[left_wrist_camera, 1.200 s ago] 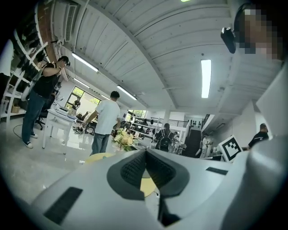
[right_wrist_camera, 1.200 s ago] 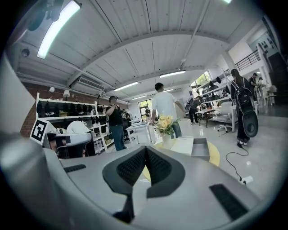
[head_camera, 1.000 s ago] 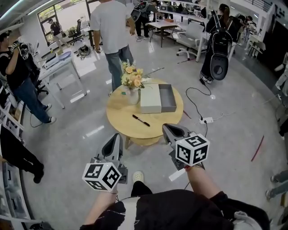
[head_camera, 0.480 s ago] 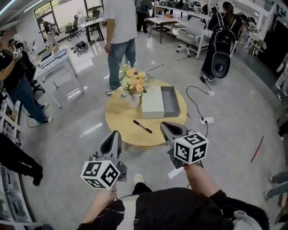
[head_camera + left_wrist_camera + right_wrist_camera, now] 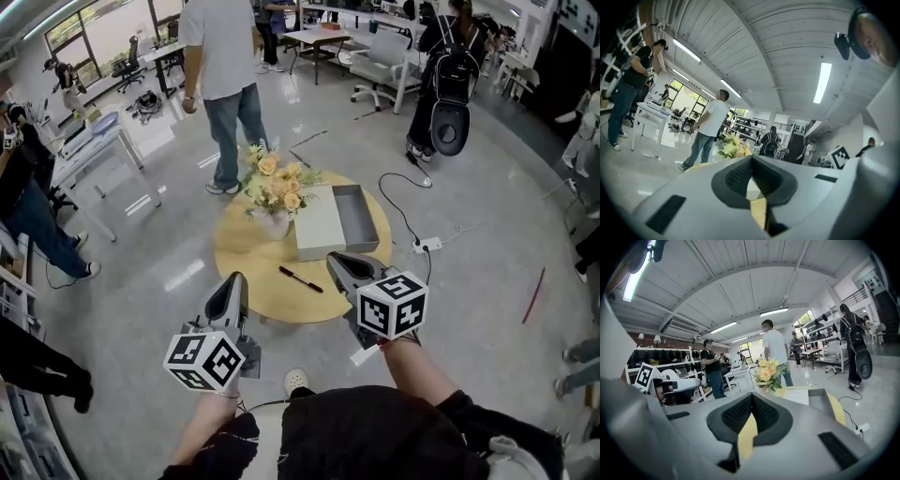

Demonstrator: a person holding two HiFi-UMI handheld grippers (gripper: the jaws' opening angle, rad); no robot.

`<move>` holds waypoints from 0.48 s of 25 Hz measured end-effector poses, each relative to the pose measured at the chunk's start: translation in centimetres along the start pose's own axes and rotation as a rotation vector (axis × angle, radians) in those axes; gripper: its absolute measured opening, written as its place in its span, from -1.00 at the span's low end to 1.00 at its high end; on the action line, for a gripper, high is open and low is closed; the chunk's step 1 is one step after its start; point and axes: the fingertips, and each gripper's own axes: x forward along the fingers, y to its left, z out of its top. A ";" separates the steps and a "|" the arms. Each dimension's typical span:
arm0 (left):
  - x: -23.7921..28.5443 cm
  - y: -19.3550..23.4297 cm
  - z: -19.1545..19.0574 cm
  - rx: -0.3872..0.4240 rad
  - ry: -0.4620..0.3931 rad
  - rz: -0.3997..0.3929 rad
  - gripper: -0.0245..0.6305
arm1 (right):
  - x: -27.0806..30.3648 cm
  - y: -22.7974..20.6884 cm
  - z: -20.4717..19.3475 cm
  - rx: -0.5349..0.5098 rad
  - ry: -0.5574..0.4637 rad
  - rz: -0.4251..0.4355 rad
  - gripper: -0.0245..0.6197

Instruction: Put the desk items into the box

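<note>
A round wooden table (image 5: pixel 253 281) carries an open grey box (image 5: pixel 361 216) with its pale lid (image 5: pixel 319 223) lying beside it on the left. A black pen (image 5: pixel 301 279) lies on the tabletop near the front. A vase of yellow flowers (image 5: pixel 275 187) stands at the table's left rear. My left gripper (image 5: pixel 228 292) hovers short of the table's near left edge, jaws shut and empty. My right gripper (image 5: pixel 339 264) hangs over the near right edge, also shut with nothing in it. In the right gripper view the flowers (image 5: pixel 768 372) and box (image 5: pixel 820 401) lie ahead.
A person in a white shirt and jeans (image 5: pixel 220 84) stands just behind the table. A power strip and cable (image 5: pixel 422 246) lie on the floor to the right. A person with a black backpack (image 5: pixel 445 80) stands far right, and desks (image 5: pixel 94 145) line the left.
The table and its items have drawn closer in the head view. Both grippers have shifted slightly forward toward the table, still shut.
</note>
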 end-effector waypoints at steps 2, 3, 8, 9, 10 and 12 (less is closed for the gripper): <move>0.9 1.0 0.5 -0.007 0.004 -0.009 -0.89 | 1.0 -0.2 0.2 0.002 0.003 -0.011 -0.91; 1.3 1.6 0.8 -0.002 0.009 -0.015 -0.89 | 1.6 -0.2 0.2 0.002 0.006 -0.020 -0.91; 2.8 4.2 1.6 0.021 0.023 -0.042 -0.89 | 4.4 -0.4 0.0 -0.001 0.023 -0.058 -0.91; 3.0 4.6 1.7 0.022 0.025 -0.049 -0.89 | 4.8 -0.4 0.0 -0.004 0.024 -0.065 -0.91; 3.2 5.0 1.8 0.023 0.026 -0.057 -0.89 | 5.2 -0.4 0.0 -0.009 0.025 -0.073 -0.91; 3.7 5.6 2.1 0.028 0.026 -0.068 -0.89 | 5.9 -0.5 0.0 -0.019 0.026 -0.089 -0.91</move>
